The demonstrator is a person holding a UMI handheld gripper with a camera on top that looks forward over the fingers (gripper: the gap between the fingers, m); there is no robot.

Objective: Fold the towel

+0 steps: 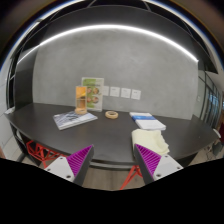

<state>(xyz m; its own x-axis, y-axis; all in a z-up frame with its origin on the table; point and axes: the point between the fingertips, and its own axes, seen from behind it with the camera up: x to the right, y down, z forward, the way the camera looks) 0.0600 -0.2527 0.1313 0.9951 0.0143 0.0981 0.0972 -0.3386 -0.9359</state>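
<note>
A folded towel (149,124), pale with a blue layer on top, lies on the dark table (100,132) toward its far right side. My gripper (111,160) is held off the near edge of the table, well short of the towel. Its two fingers with purple pads (78,158) stand wide apart with nothing between them.
A yellow-green box (89,96) stands at the back of the table by the grey wall. A flat booklet (74,119) lies left of centre and a tape roll (112,114) sits mid-table. Red chair frames (131,178) show below the near edge.
</note>
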